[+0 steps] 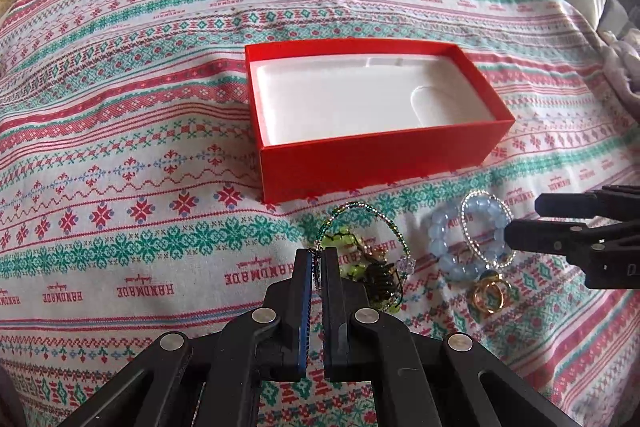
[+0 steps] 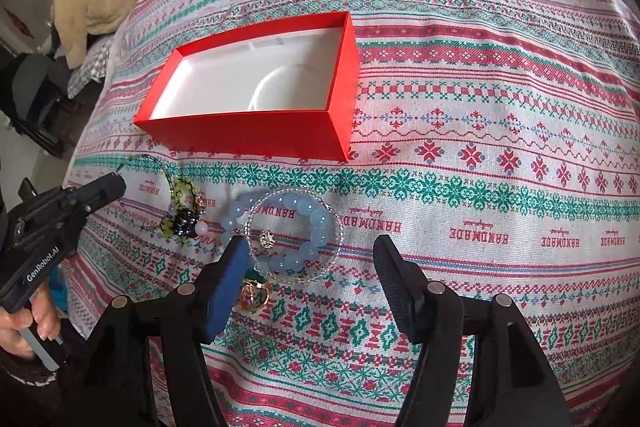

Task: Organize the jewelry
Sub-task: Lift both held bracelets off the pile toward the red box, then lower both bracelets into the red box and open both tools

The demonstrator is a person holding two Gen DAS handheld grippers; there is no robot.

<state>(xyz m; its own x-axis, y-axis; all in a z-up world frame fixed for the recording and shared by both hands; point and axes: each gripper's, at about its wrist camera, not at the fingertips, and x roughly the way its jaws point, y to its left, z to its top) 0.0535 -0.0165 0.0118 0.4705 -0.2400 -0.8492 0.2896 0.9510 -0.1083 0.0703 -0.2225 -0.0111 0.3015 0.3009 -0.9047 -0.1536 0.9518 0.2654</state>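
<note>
While the left gripper (image 1: 318, 259) is pinched on the green chain (image 1: 360, 227) and the right gripper (image 2: 306, 259) is spread over the blue beads (image 2: 288, 235), both piles lying at 6 o'clock of the empty red box (image 1: 376, 155), lift slowly, avoid tangles, drop inside.

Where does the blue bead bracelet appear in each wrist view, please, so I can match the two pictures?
Left wrist view: blue bead bracelet lies lower right, on the cloth.
Right wrist view: it lies centre, just ahead of the camera's own fingers.
Shared landmark: the red box, beyond the bracelet in both.
</note>
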